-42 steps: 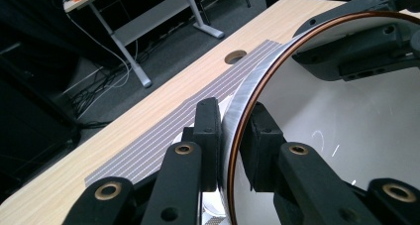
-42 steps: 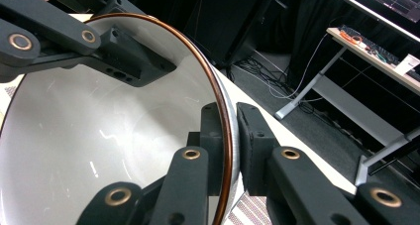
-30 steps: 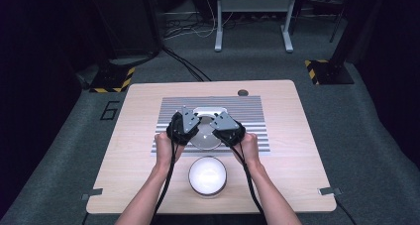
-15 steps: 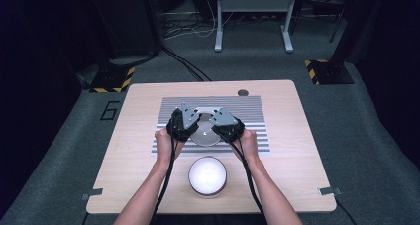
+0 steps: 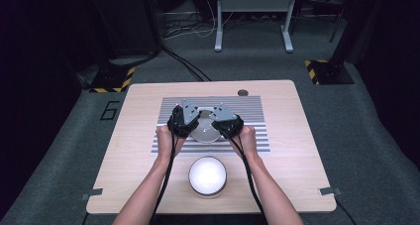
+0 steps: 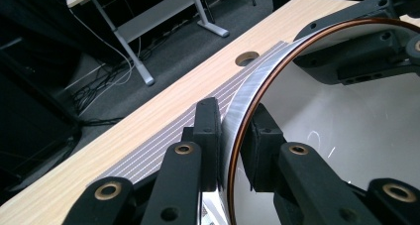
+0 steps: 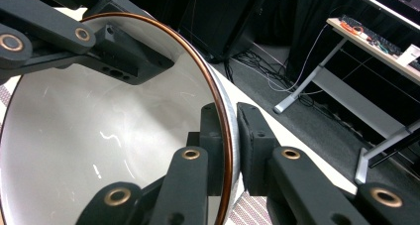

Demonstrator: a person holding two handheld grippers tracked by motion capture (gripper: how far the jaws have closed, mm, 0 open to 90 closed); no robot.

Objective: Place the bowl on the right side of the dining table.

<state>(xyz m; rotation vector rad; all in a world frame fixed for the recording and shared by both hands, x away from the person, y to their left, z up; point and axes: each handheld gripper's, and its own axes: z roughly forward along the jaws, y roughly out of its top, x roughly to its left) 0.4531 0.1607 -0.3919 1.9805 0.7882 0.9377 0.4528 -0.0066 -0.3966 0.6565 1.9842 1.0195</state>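
A metal bowl (image 5: 204,133) with a copper-coloured rim is held between both grippers over the striped mat (image 5: 247,111). My left gripper (image 5: 184,120) is shut on the bowl's left rim, its jaws clamping the wall (image 6: 233,131) from inside and outside. On the opposite side my right gripper (image 5: 225,121) is shut on the rim (image 7: 229,136) the same way. The bowl's pale shiny inside (image 7: 99,145) faces both gripper cameras, and each gripper view shows the other gripper across the bowl.
A round white bowl (image 5: 207,176) stands on the wooden table (image 5: 292,160) near the front edge, between the person's forearms. A small hole (image 5: 242,92) sits in the table behind the mat. Desk legs and cables lie on the floor beyond.
Both grippers and the metal bowl have moved a little farther from the person, along the striped mat. The white bowl has stayed put.
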